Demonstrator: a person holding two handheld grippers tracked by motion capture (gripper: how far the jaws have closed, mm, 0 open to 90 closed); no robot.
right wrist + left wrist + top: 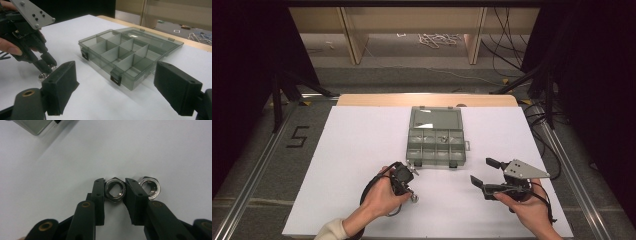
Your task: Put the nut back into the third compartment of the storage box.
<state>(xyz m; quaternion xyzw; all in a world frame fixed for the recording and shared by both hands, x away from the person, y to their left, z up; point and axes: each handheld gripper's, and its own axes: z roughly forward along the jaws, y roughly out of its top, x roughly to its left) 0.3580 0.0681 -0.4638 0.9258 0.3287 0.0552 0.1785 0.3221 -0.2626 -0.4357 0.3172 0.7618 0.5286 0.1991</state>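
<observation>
In the left gripper view a steel hex nut (115, 190) lies flat on the white table, and my left gripper (114, 185) is shut on its sides. A second hex nut (150, 187) rests just outside the right-hand jaw. In the high view the left gripper (411, 193) points down at the table in front of a grey compartment box (408, 148). The right gripper view catches that left gripper (47, 65) over the nuts (44, 75). My right gripper (482, 171) is held low at the right, open, with nothing between its jaws (117, 92).
The compartment box (98, 60) stands open with its clear lid laid back, and a small metal part (443, 136) sits in one cell. A corner of the box (35, 126) is in the left gripper view. A white sheet (357, 150) covers the table; cables lie on the floor beyond.
</observation>
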